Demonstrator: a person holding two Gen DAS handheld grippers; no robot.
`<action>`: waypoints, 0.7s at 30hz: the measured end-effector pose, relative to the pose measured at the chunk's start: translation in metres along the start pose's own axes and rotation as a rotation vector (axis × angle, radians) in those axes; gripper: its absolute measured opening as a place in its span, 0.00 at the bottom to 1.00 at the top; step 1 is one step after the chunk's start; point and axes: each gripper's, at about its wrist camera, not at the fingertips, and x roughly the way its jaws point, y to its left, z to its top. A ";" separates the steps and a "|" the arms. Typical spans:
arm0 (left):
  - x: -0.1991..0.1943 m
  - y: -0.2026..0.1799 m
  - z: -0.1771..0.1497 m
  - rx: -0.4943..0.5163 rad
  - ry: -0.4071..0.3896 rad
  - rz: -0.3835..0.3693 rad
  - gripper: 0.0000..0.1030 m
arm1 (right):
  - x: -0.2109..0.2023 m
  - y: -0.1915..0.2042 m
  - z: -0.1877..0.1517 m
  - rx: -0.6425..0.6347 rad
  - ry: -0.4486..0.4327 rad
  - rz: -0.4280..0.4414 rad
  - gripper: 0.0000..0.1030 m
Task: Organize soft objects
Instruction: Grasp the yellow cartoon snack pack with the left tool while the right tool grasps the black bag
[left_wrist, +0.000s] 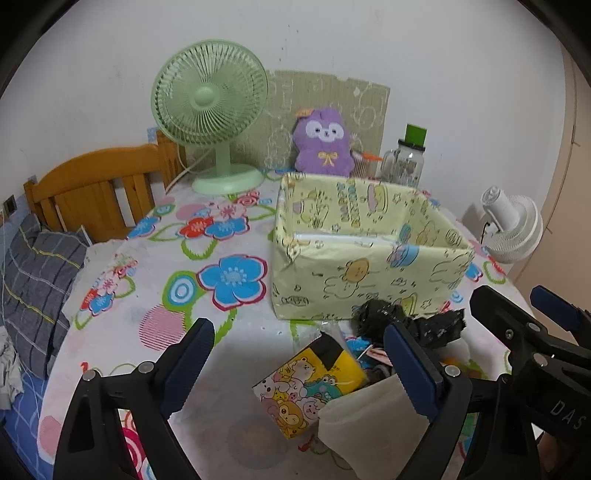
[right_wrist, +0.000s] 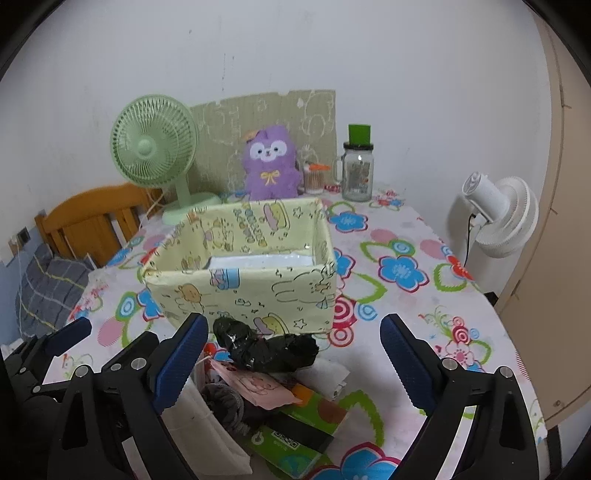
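**Scene Inventory: Soft-Item Pile and Storage Box**

Count: 2 fans, 1 green desk fan and 1 white fan; 1 purple plush toy; 1 glass jar; 1 yellow cartoon-print box.

Surface: a table under a flower-print cloth, set against a white wall, with a wooden bed headboard to its left.

Container: the box stands open-topped; only a white bottom shows inside.

Task items: a pile lies just in front of the box, comprising a black bag bundle, a cartoon-print pack and white cloth.

Left gripper and right gripper: jaws spread wide over the pile, gripping nothing.
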 end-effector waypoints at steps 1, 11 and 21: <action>0.004 0.001 0.000 0.000 0.009 -0.001 0.91 | 0.003 0.001 0.000 -0.002 0.007 0.000 0.93; 0.037 0.004 -0.005 -0.002 0.099 -0.025 0.83 | 0.038 0.010 -0.004 -0.020 0.080 0.001 0.91; 0.061 0.007 -0.019 -0.031 0.184 -0.070 0.78 | 0.074 0.018 -0.016 -0.031 0.173 0.019 0.85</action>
